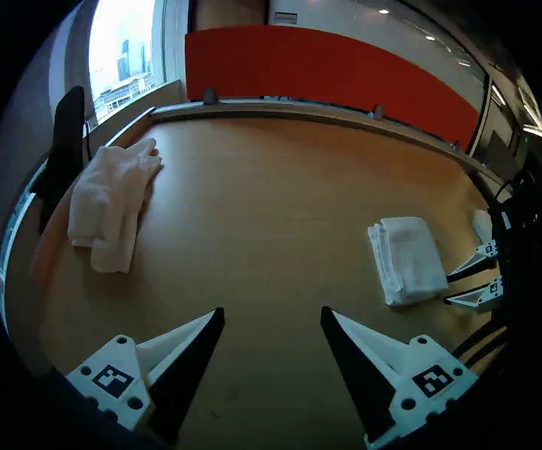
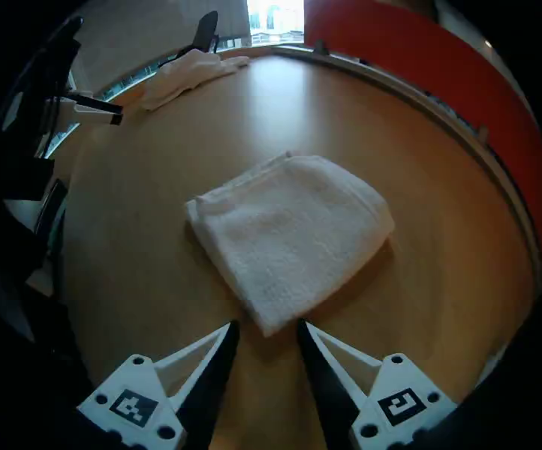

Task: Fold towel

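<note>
Left tongs (image 1: 271, 310) are hovering wide open, empty. Right tongs (image 2: 266, 323) are sitting half open at the corner of the folded towel (image 2: 293, 225), not pinching it.

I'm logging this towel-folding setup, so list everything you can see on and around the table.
folded towel: one, white, on the table in front of the right gripper
loose towel: one, white, crumpled near the table corner by the window
table: one, light brown wood
partition: one, red, along the table's far edge
chair: one, black, beside the loose towel
window: one, bright, beyond the chair
left gripper: one, white and black, jaws open over bare table
right gripper: one, white and black, jaws open at the folded towel's near corner
</note>
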